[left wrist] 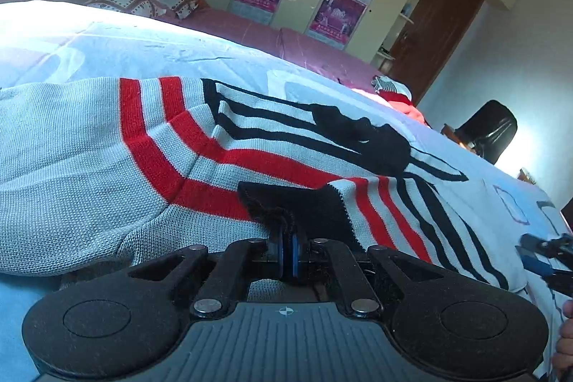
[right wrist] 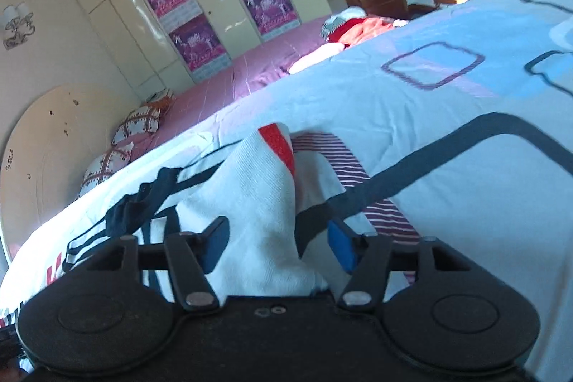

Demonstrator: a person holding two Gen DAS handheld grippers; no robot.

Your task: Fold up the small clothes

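Sweater [left wrist: 107, 145] lies flat on bed [left wrist: 89, 38], long axis crosswise ahead of left hand-held gripper [left wrist: 286, 253], clamped on its black cuff; right hand-held gripper [right wrist: 277, 242] gapes wide astride a raised fold.

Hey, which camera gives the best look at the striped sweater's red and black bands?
The left wrist view: the sweater spreads across the frame, its stripes clear, the left gripper shut on its black edge. The right wrist view shows only a bunched pale fold between the open right gripper.
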